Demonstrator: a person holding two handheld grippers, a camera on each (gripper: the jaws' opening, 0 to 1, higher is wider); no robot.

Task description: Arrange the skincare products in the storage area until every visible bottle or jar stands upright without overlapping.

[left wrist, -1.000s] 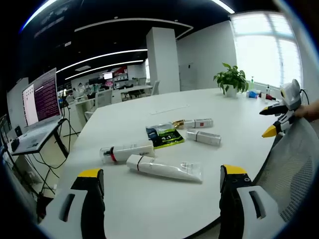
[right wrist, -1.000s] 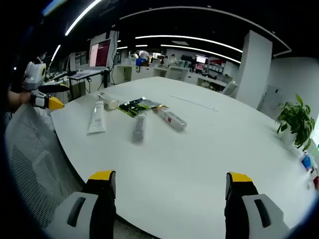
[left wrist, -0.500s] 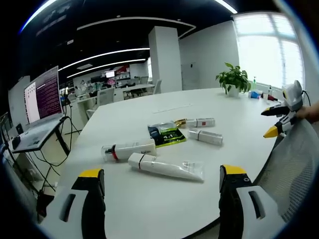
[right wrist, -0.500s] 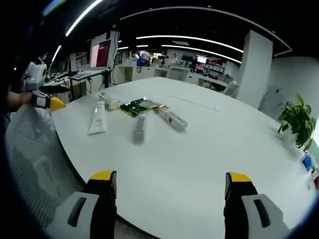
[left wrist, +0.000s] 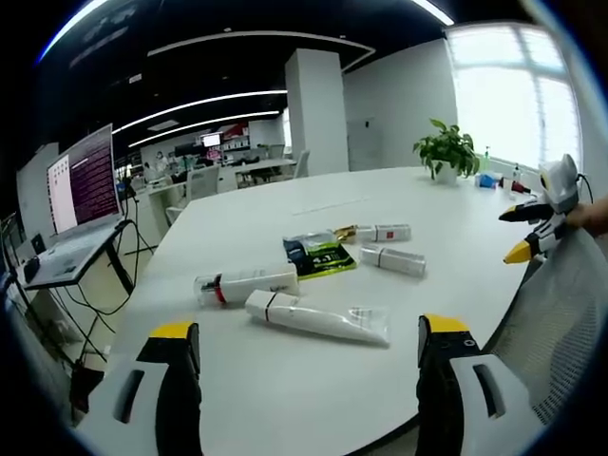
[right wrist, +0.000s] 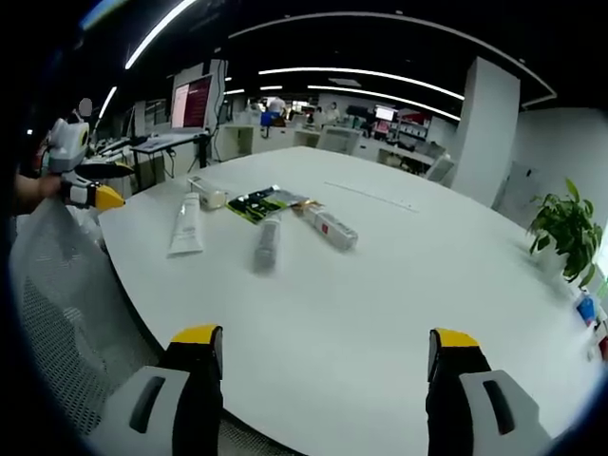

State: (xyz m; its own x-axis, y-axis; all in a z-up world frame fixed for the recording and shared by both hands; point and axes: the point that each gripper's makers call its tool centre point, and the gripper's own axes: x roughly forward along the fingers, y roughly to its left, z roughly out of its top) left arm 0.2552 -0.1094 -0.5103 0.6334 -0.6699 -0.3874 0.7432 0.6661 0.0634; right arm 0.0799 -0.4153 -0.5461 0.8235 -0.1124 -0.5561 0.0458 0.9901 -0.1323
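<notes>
white round table (left wrist: 285, 399) with five skincare items lying flat near its edge. green sachet (left wrist: 321, 256) as landmark: just beside it, clear-capped bottle (left wrist: 245, 285); nearer the left gripper (left wrist: 309, 332), long white tube (left wrist: 318, 318); beyond the sachet, small red-marked tube (left wrist: 380, 233) and grey tube (left wrist: 391, 260). none stands upright. left gripper, jaws spread wide, holding nothing, short of the table edge. right gripper (right wrist: 318, 340), likewise spread and empty, well apart from the sachet. potted plant (left wrist: 445, 152) at the table's far side; laptop (left wrist: 71, 204) on a side stand.
</notes>
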